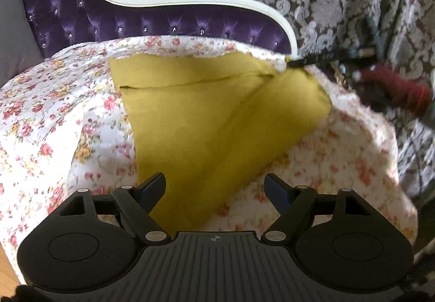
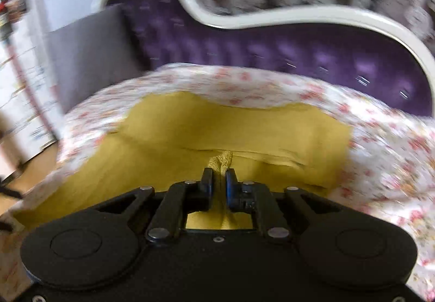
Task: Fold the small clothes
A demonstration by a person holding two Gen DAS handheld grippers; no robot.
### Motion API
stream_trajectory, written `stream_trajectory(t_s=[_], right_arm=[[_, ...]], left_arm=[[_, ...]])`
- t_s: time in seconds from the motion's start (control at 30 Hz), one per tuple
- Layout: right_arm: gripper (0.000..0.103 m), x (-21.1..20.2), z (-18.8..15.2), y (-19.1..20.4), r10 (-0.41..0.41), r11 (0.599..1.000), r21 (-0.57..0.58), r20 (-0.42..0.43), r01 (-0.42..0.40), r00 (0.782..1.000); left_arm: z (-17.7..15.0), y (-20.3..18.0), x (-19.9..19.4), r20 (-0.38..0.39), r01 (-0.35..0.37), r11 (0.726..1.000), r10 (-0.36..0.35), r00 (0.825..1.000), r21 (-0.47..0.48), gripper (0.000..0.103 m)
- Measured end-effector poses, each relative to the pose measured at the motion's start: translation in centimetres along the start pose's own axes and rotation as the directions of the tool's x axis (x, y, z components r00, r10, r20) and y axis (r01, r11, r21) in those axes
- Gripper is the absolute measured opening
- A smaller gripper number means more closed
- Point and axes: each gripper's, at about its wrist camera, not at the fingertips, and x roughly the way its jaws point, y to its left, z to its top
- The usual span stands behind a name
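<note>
Folding was under way but far from done. Mustard-yellow garment [image 1: 217, 122] lay on the floral bedspread [image 1: 54, 117] in front of the purple tufted headboard [image 1: 152, 22], with one side already lifted and drawn diagonally across itself. The right gripper [image 2: 219, 175] was clenched on a pinch of its edge — a tuft of yellow cloth stuck up between the pads — and that view was streaked with blur. The left gripper [image 1: 214, 187] hung released above the near corner, jaws wide, gripping nothing. By my judgement a first fold was only half laid — flattening it and further folds remained.
</note>
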Motion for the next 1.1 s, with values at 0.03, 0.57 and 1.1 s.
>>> stream_trajectory(t_s=[0.03,0.57,1.1], right_arm=[[0.016,0.6,-0.1,-0.5,-0.026,1.0,0.015,-0.01,0.027,1.0],[0.016,1.2,-2.3,-2.1,-0.039,0.992,0.121,-0.019,0.041,0.999],[0.016,0.0,-2.3,-1.3,-0.037,0.991,0.127,0.037,0.032,0.999]], left_arm=[[0.2,0.2,0.2,0.0,0.001,1.0,-0.001,1.0,-0.006,0.079],[0.8,7.0,4.0,-0.059,-0.15,0.95,0.139,0.988,-0.275,0.079],[1.2,5.9,3.8,0.063,-0.194,0.96,0.211,0.975,-0.2,0.004]])
